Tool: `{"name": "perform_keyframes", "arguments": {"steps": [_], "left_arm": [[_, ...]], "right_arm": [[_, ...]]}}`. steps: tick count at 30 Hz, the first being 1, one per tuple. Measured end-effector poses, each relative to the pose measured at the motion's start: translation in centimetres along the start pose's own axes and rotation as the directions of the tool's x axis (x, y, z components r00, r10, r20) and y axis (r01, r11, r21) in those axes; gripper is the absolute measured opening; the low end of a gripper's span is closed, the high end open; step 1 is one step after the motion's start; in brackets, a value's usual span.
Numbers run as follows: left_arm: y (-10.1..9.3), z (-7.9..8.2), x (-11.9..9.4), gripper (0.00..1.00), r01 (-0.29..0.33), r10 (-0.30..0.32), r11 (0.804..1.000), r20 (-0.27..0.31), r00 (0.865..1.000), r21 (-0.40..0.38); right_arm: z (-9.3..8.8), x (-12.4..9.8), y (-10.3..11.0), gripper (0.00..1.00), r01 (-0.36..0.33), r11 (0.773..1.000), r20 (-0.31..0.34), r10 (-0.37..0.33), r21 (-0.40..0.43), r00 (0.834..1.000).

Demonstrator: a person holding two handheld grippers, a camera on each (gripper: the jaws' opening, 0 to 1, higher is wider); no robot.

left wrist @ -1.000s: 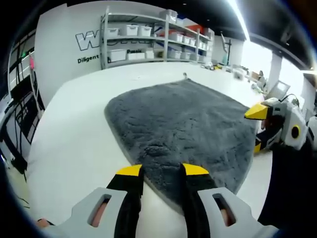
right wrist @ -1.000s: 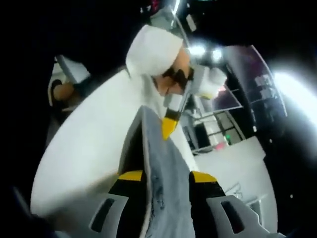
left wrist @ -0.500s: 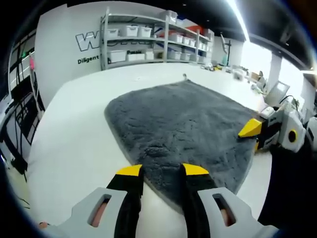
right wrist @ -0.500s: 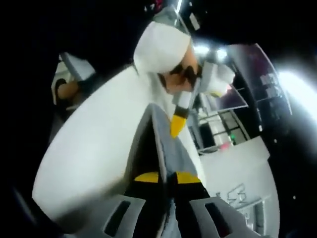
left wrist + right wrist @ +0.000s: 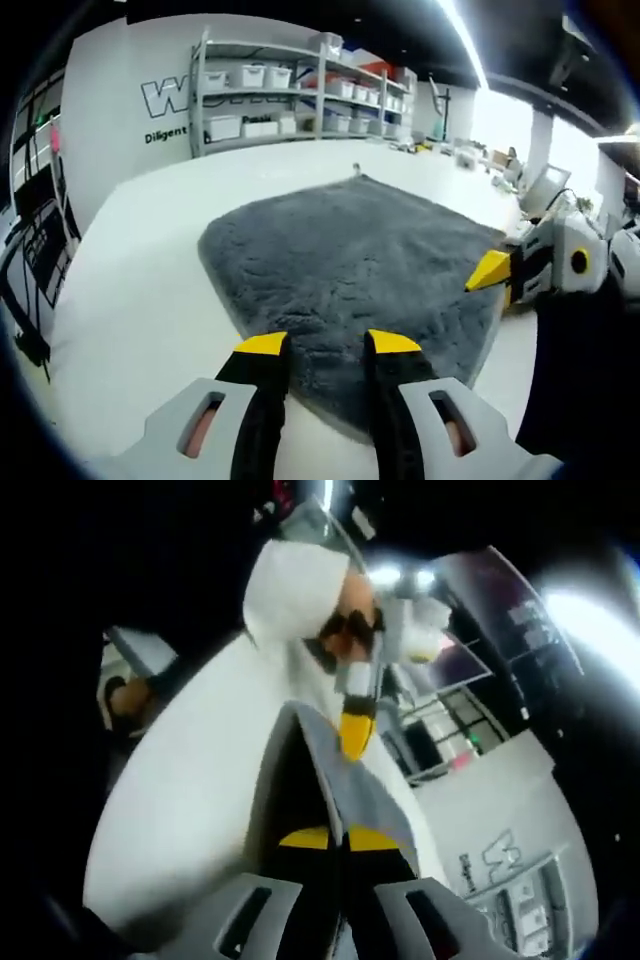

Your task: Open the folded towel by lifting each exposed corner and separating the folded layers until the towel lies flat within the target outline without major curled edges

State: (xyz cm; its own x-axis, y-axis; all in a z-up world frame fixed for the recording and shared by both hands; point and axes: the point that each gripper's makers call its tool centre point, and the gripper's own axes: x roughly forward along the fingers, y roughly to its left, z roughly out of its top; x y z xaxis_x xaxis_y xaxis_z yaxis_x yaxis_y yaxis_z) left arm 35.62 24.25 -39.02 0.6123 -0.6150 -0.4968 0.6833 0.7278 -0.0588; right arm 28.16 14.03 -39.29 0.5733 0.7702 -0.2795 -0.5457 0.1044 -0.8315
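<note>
Since one second ago, the right gripper's jaws have gone from spread on either side of the towel edge to pressed together on it, and in the left gripper view that gripper has sunk from above the towel's right edge down onto it.

The grey, deep-pile, roughly rectangular towel (image 5: 350, 265) lies spread on the white, smooth table (image 5: 130, 300). The left gripper view shows its whole upper face, its rounded corners and a small tag at the far edge. The right gripper view shows the towel (image 5: 345, 780) edge-on as a thin grey sheet raised off the table surface (image 5: 190, 800), with a dark gap beneath it.

The left gripper (image 5: 328, 345), grey plastic with black jaws and yellow tips, has its jaws parted and holds nothing; the towel's near edge lies between and just under the two tips. The right gripper (image 5: 340, 838) is clamped onto the towel's edge, its yellow tips meeting on the fabric. In the left gripper view it (image 5: 500, 272) sits at the towel's right edge.

A metal shelving rack with white bins (image 5: 290, 95) stands beyond the table against a white lettered wall (image 5: 120, 110).
</note>
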Motion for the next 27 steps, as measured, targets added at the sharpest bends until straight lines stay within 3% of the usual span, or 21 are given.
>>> {"name": "perform_keyframes", "arguments": {"steps": [7,11,16,19,22,23,24,25,27], "left_arm": [[-1.6,1.5,-0.7,0.32,0.063,-0.067,0.997,0.076,0.995,0.049],[-3.7,2.0,-0.7,0.37,0.121,-0.131,0.985,0.080,0.988,0.127],[-6.4,2.4,-0.5,0.44,0.193,-0.213,0.955,0.070,0.975,0.223],[-8.0,2.6,-0.5,0.50,0.221,-0.250,0.925,0.057,0.967,0.310],[-9.3,2.5,-0.4,0.52,0.245,-0.276,0.898,0.034,0.961,0.366],[-9.6,2.5,-0.4,0.52,0.248,-0.278,0.898,0.032,0.960,0.364],[-9.8,2.6,-0.2,0.52,0.253,-0.280,0.897,0.024,0.960,0.362],[-9.9,2.7,0.0,0.52,0.253,-0.279,0.897,0.022,0.960,0.362],[-10.4,2.9,0.4,0.51,0.258,-0.284,0.891,0.016,0.959,0.373]], "right_arm": [[-0.2,-0.2,-1.0,0.00,0.017,0.983,0.017,-0.021,0.185,1.000],[-0.4,-0.3,-1.6,0.00,0.013,0.955,0.032,-0.024,0.297,0.999],[-0.8,-0.5,-2.3,0.00,0.006,0.908,0.051,-0.030,0.419,0.998],[-1.0,-0.6,-2.6,0.00,-0.016,0.867,0.074,-0.024,0.498,0.997],[-0.9,-0.8,-2.6,0.00,-0.056,0.811,0.114,-0.014,0.582,0.993],[-0.8,-0.8,-2.6,0.00,-0.073,0.791,0.129,-0.007,0.607,0.992],[-0.9,-0.9,-2.7,0.00,-0.087,0.746,0.141,-0.009,0.660,0.990],[-1.0,-1.0,-2.9,0.00,-0.089,0.725,0.147,-0.016,0.683,0.989],[-1.0,-1.2,-3.4,0.00,-0.118,0.659,0.176,-0.023,0.743,0.984]]}}
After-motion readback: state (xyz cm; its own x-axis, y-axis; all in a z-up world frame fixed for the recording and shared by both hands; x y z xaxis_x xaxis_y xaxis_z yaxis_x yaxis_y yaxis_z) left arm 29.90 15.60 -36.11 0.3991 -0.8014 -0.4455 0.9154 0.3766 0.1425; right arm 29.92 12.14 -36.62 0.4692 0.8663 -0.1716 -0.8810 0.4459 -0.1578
